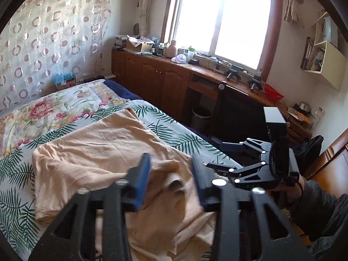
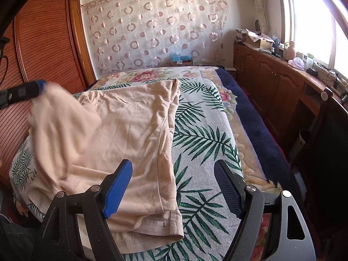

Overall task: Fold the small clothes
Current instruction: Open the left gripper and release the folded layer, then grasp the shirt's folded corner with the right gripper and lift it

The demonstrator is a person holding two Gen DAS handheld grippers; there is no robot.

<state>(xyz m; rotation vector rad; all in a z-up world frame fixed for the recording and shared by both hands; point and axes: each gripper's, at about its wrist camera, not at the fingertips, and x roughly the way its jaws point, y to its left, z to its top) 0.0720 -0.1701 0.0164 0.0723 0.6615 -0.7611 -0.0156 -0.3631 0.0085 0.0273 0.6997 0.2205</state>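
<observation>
A peach garment [image 1: 104, 143] lies spread on the fern-print bed cover [image 1: 174, 134]; it also shows in the right wrist view [image 2: 130, 126]. My left gripper [image 1: 170, 180] hovers over a bunched fold of it, jaws apart in its own view. In the right wrist view the left gripper [image 2: 41, 87] appears at the left edge with a blurred flap of peach cloth lifted at its tip. My right gripper [image 2: 174, 189] is open and empty above the garment's near hem corner; it shows at the bed's right edge in the left wrist view [image 1: 219, 156].
A floral quilt [image 1: 54, 108] lies at the bed's far end. A wooden cabinet and desk [image 1: 165, 74] with clutter runs under the window. A bin [image 1: 200, 117] and dark chair [image 1: 237, 113] stand beside the bed. A wooden wardrobe [image 2: 43, 43] flanks the other side.
</observation>
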